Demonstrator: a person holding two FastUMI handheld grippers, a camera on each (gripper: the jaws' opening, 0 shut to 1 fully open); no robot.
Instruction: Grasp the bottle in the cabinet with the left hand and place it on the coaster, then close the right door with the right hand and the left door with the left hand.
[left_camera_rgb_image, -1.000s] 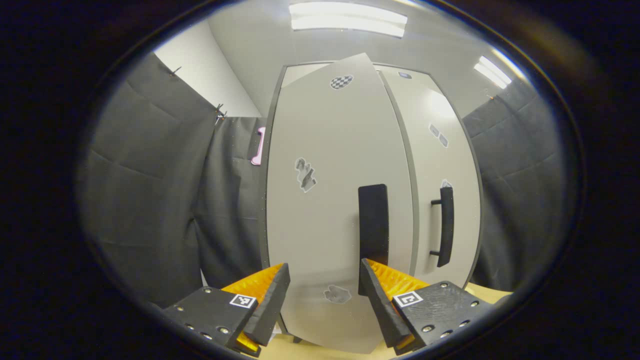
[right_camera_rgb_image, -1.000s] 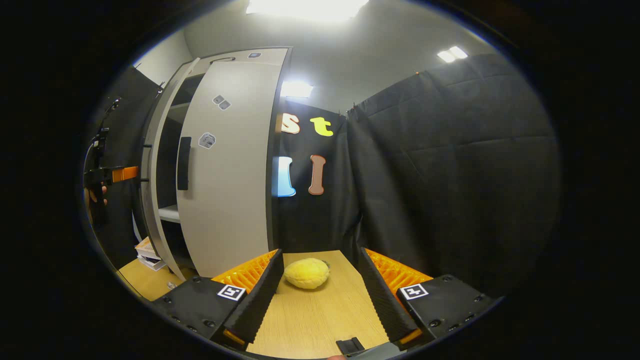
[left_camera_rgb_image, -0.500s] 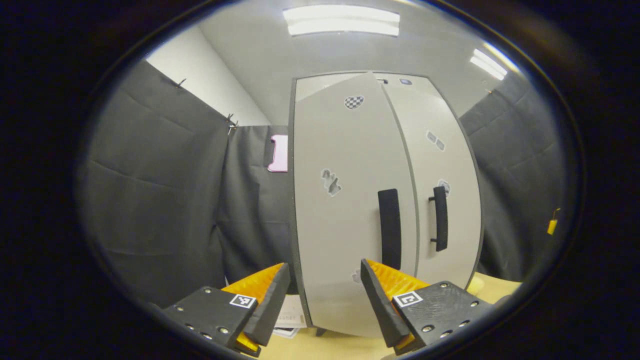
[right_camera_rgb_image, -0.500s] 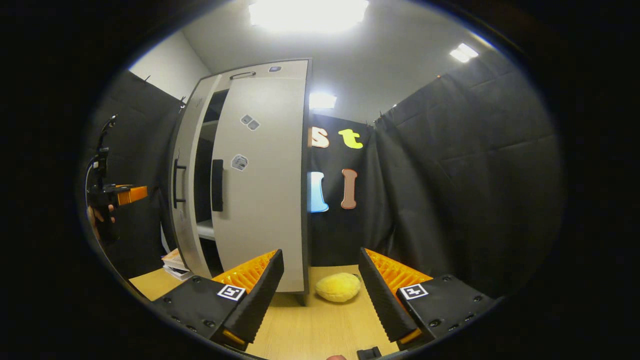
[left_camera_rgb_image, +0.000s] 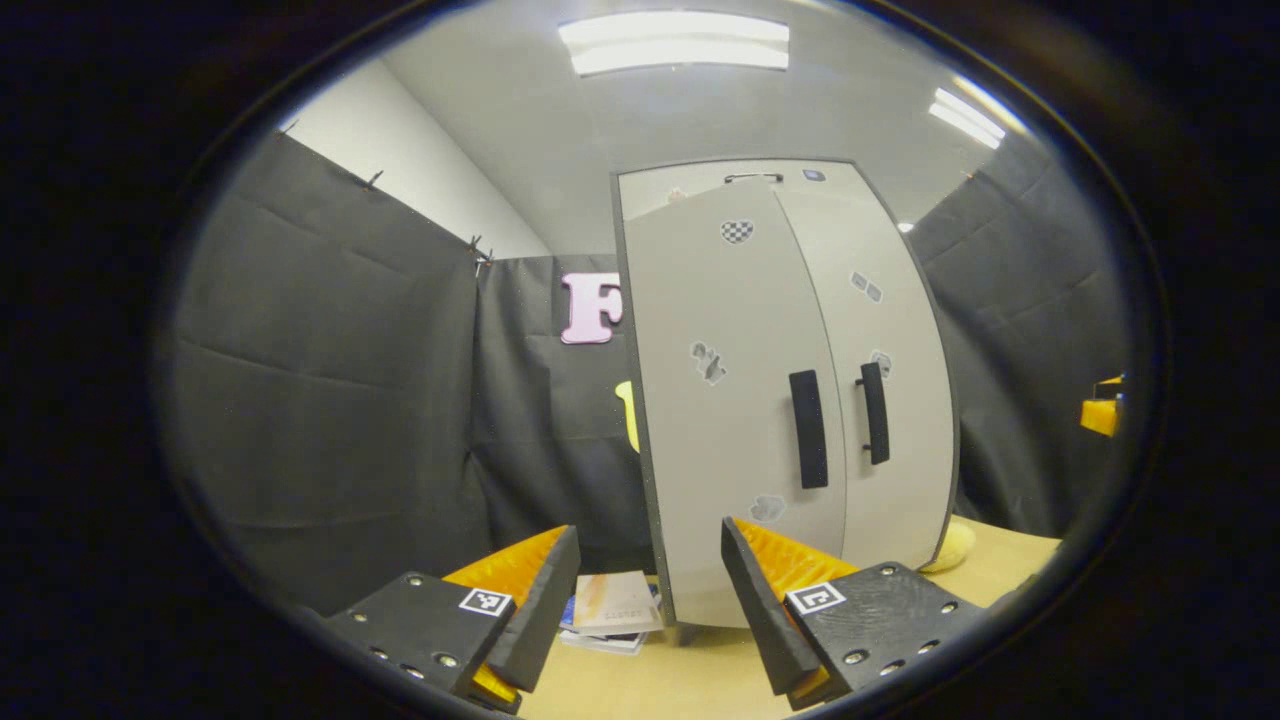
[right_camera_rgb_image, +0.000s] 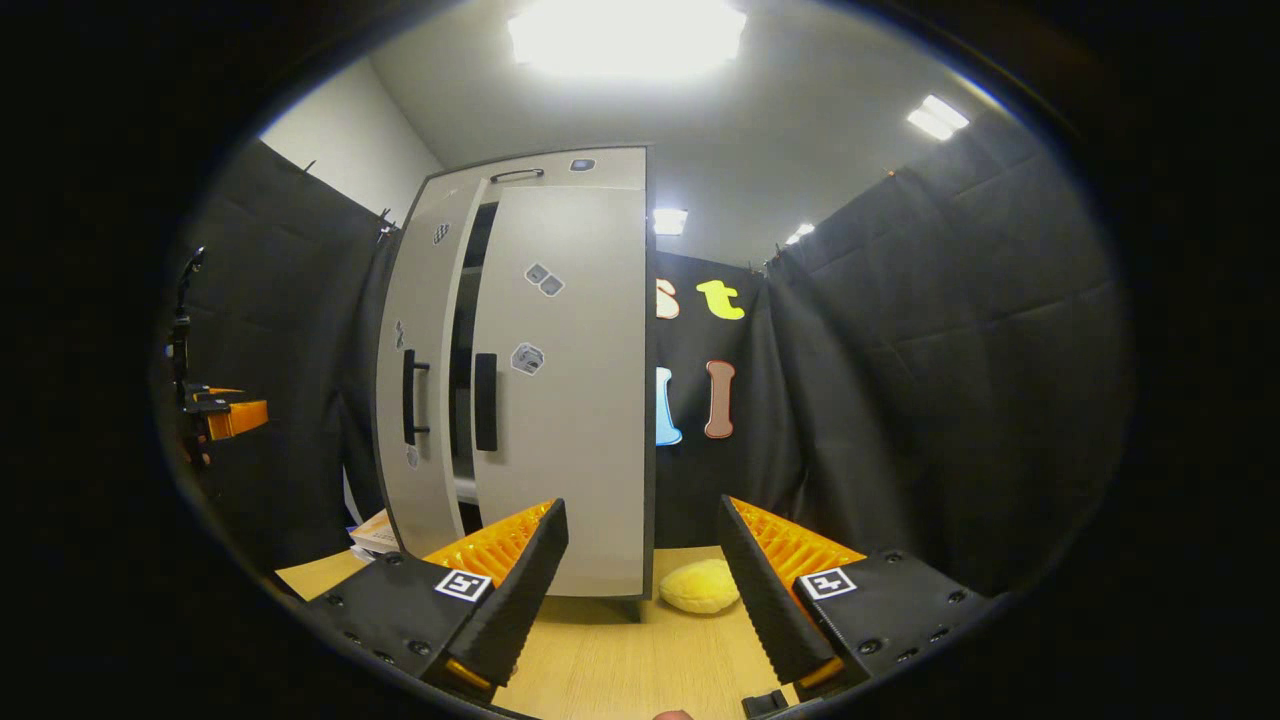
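Observation:
The grey cabinet (left_camera_rgb_image: 780, 400) stands on the wooden table with both doors nearly shut. In the left gripper view the left door (left_camera_rgb_image: 720, 420) sits slightly ajar, its black handle (left_camera_rgb_image: 808, 428) beside the right door's handle (left_camera_rgb_image: 875, 412). My left gripper (left_camera_rgb_image: 650, 600) is open and empty, some way in front of the left door. In the right gripper view a narrow dark gap (right_camera_rgb_image: 462, 340) shows between the left door (right_camera_rgb_image: 420, 370) and the right door (right_camera_rgb_image: 565, 400). My right gripper (right_camera_rgb_image: 640, 590) is open and empty, back from the cabinet.
A yellow plush thing (right_camera_rgb_image: 700, 585) lies on the table (right_camera_rgb_image: 620, 670) by the cabinet's right corner. A stack of books (left_camera_rgb_image: 610, 610) lies at its left foot. Black cloth walls close in on both sides. The left gripper (right_camera_rgb_image: 220, 415) hangs far left, the right gripper (left_camera_rgb_image: 1100, 412) far right.
The left door has swung most of the way shut. Both grippers have drawn back from the cabinet, which looks smaller now. The gap between the doors has narrowed.

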